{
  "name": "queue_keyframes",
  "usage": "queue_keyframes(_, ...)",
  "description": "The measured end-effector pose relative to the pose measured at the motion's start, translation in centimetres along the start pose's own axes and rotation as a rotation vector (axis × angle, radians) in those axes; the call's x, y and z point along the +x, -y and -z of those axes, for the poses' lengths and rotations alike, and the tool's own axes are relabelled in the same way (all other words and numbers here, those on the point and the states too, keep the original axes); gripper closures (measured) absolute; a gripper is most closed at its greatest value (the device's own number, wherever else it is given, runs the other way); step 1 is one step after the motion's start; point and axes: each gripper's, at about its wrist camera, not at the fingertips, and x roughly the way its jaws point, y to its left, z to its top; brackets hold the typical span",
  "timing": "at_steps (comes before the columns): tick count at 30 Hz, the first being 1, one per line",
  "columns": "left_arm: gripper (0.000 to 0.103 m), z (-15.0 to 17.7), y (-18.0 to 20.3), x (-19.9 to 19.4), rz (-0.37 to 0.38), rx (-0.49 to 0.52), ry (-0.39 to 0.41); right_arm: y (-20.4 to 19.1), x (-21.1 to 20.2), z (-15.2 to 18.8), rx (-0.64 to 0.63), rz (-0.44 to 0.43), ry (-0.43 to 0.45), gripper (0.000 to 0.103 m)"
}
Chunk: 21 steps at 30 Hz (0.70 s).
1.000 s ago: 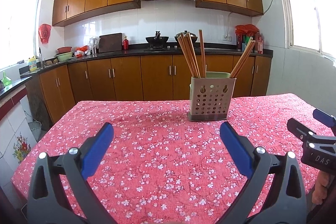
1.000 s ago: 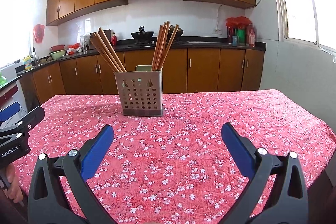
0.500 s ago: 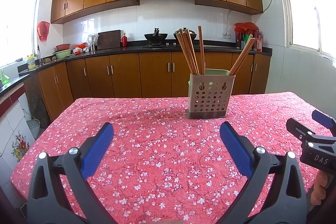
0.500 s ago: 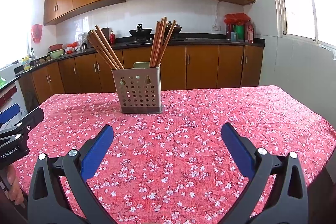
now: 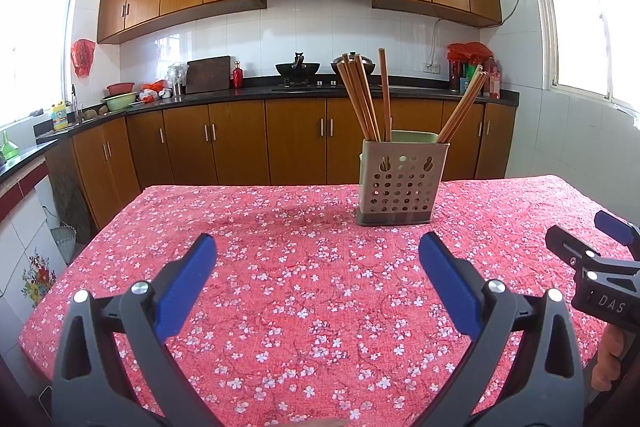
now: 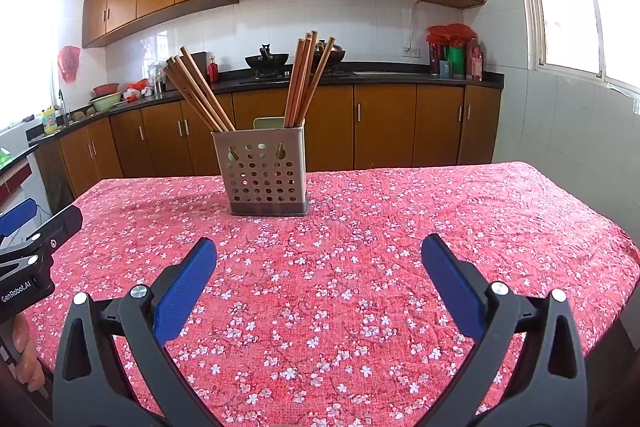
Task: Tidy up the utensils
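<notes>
The perforated holder [image 5: 402,183] stands upright on the counter [image 5: 280,287], right of centre in the left view and left of centre in the right view [image 6: 266,177]. The chopsticks [image 5: 370,99] stand inside it in separate leaning bundles, probably because the holder is divided into compartments. No utensil lies loose on the cloth. The left tongs [image 5: 318,267] are spread wide and hold nothing; the right tongs [image 6: 319,267] are also wide and empty. Both hang above the near part of the counter, well apart from the holder. I think the sorting is finished or not begun
</notes>
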Motion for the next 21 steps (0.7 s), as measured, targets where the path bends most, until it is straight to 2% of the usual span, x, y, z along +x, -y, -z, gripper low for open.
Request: queue_keyframes(21,0.004,0.17,-0.02,0.07,-0.001,-0.002,0.000,0.10,-0.03,-0.05,-0.002,0.001,0.000,0.002)
